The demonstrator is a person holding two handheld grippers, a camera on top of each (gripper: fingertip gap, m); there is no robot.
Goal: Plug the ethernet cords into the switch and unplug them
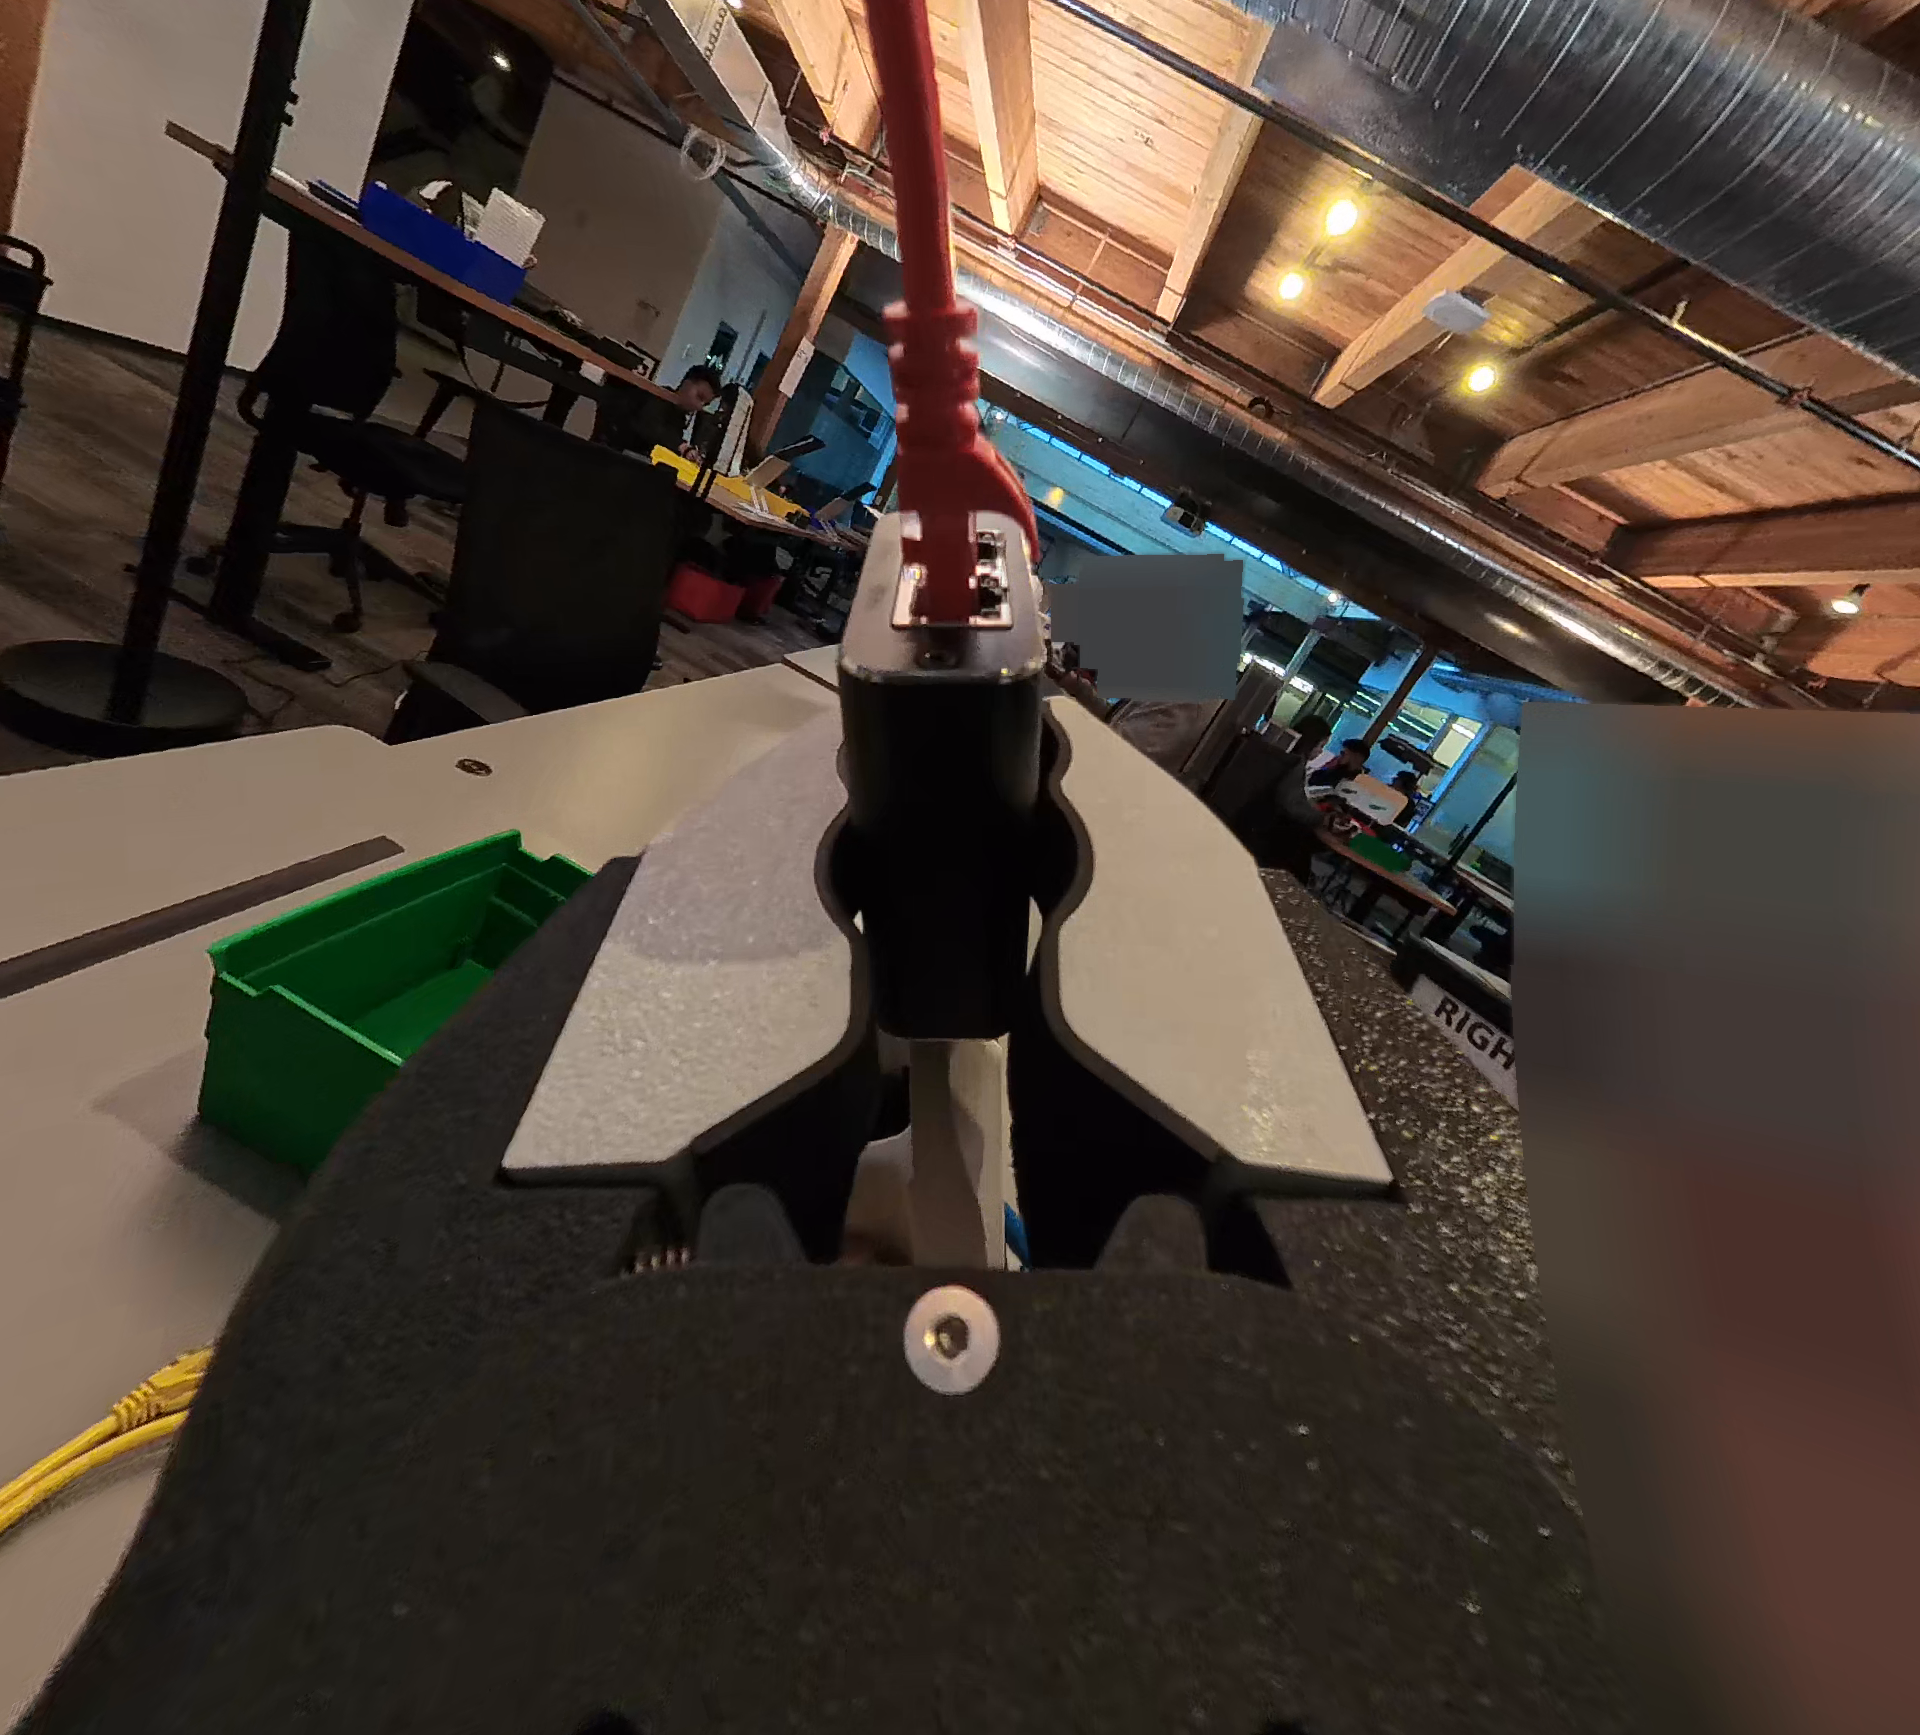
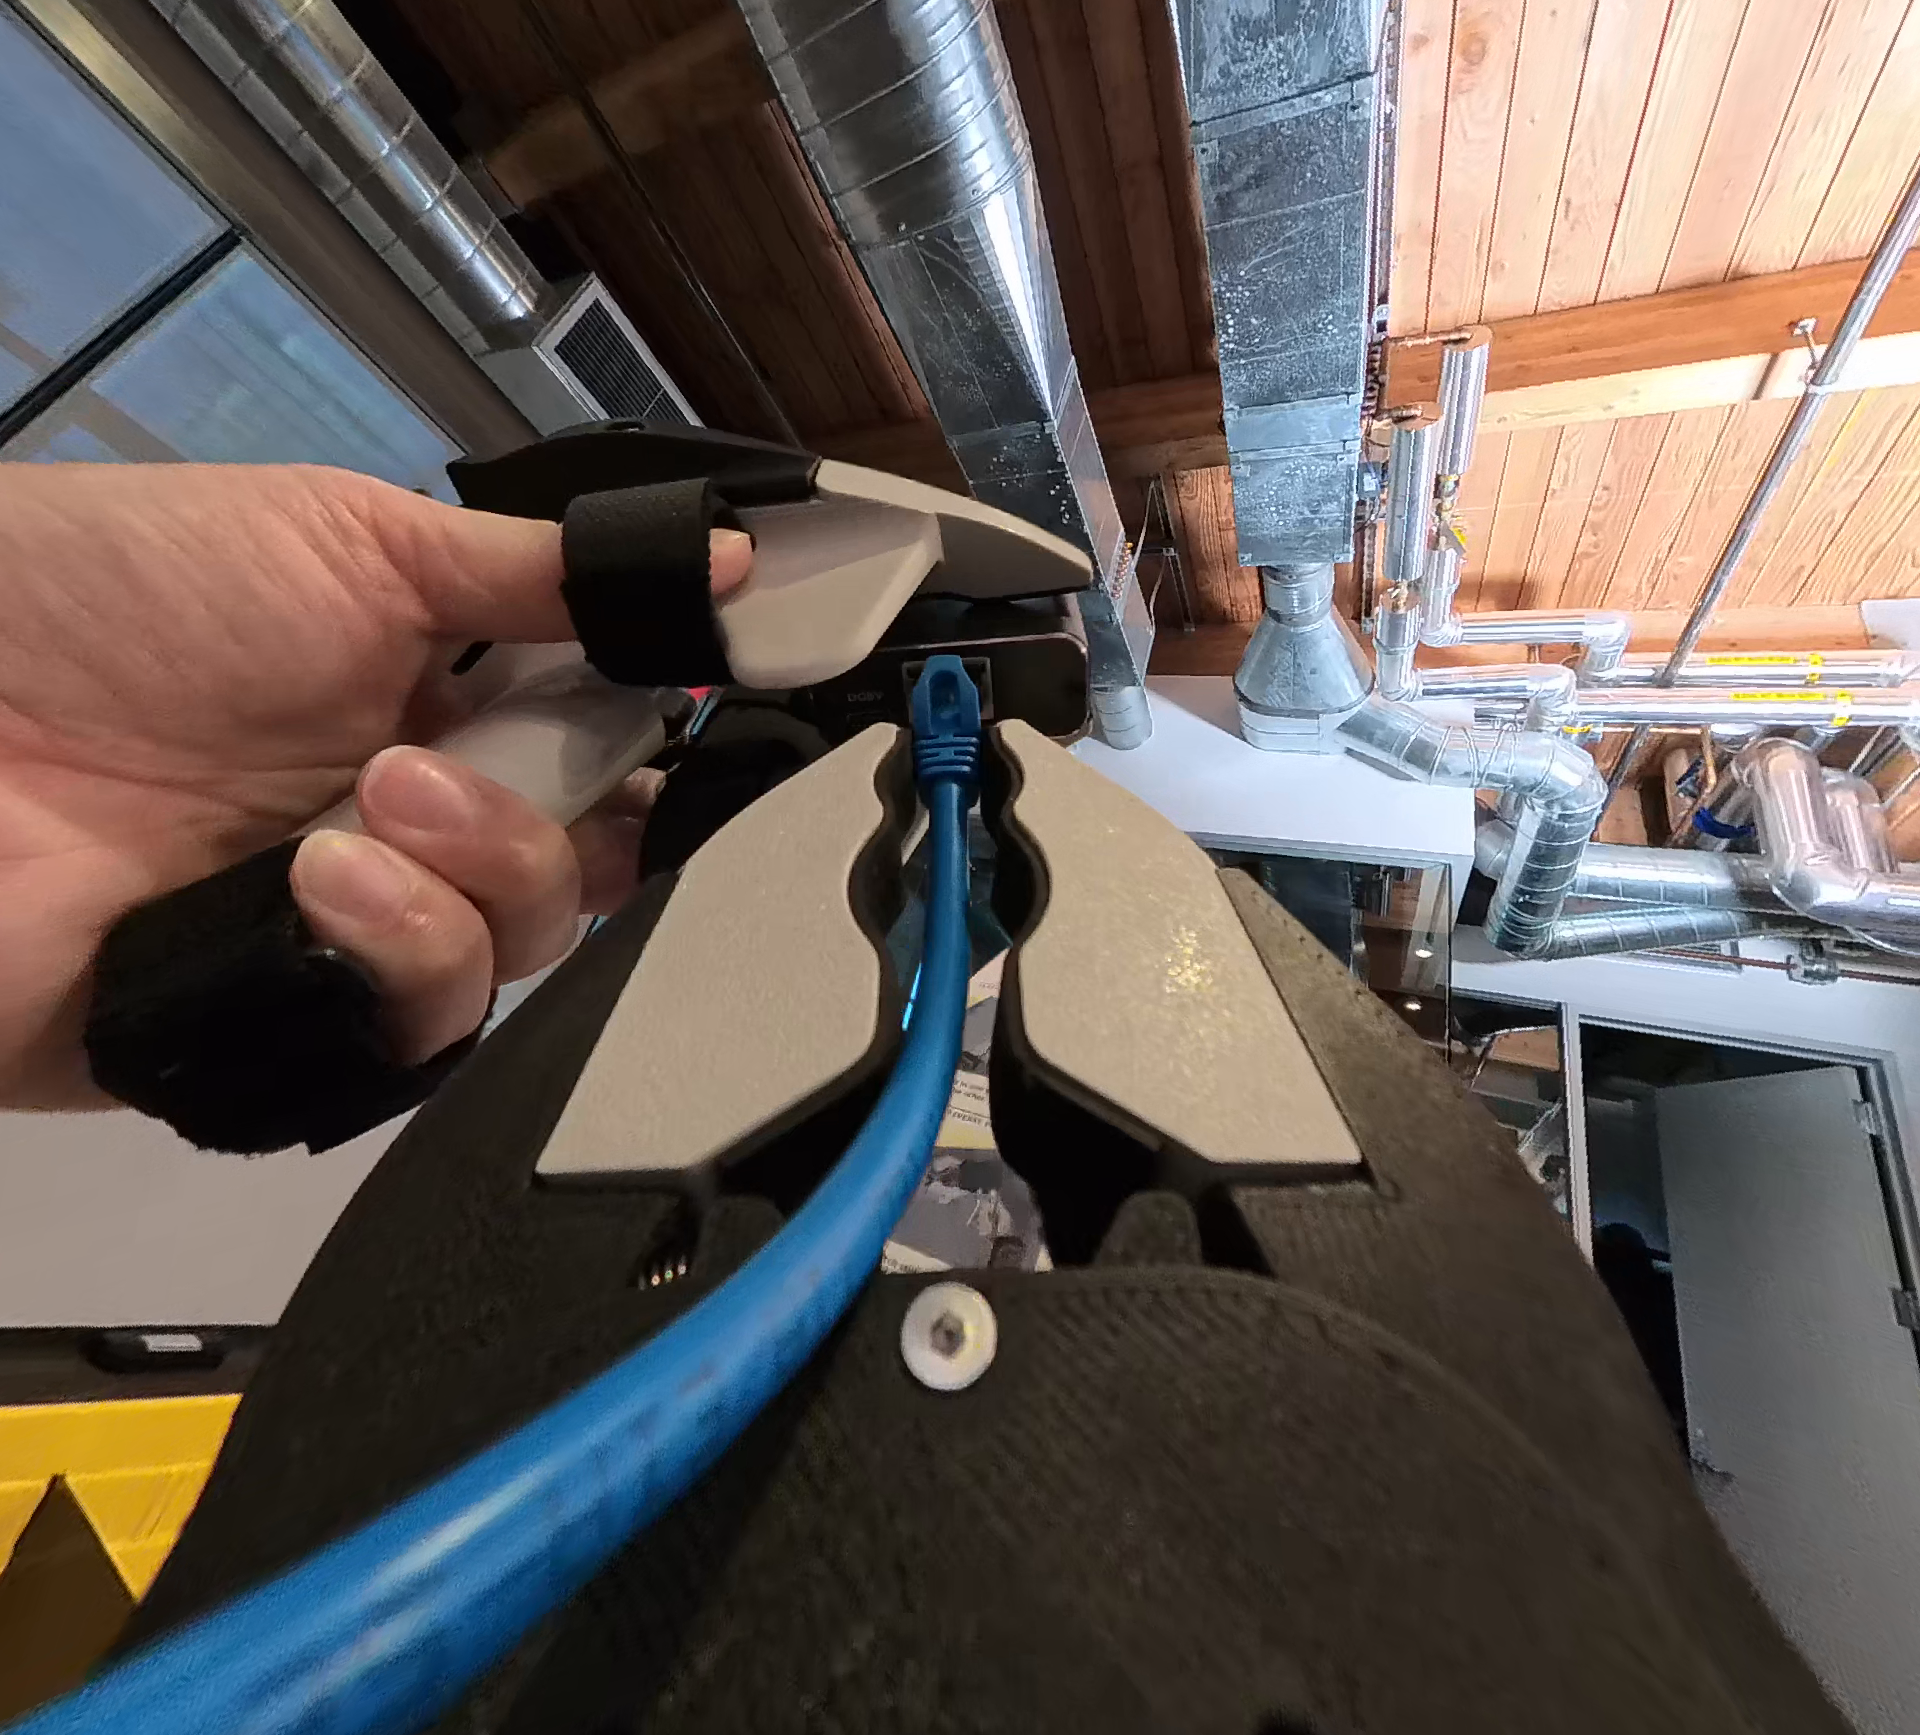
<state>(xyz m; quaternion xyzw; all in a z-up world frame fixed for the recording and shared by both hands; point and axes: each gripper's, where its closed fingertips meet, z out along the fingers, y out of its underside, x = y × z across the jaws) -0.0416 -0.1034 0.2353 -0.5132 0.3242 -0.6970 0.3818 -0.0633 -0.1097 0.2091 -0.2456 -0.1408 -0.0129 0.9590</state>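
Left tool (image 1: 940, 854): closed on the black switch (image 1: 940, 750), both fingers pressed against its sides; the switch stands on end, lifted clear above the counter (image 1: 260, 812), port face turned up.

Red ethernet cord (image 1: 914, 179): plug seated in a port on the switch's upper face, cable rising out of the top of the view.

Right tool (image 2: 948, 750): jaws narrowly parted around the blue ethernet cord (image 2: 935, 937), fingertips closed on the ribbed boot just behind its plug. The plug sits at a port on the switch's opposite face; whether it is fully seated cannot be told. The blue cable trails back between the fingers and off to the lower left.

Hand (image 2: 208, 750): strapped to the left tool's grips, left of the switch in the right wrist view.

Green bin (image 1: 364, 979): on the counter, left of the left tool.

Yellow cord (image 1: 94, 1436): on the counter near its left edge, below the bin.
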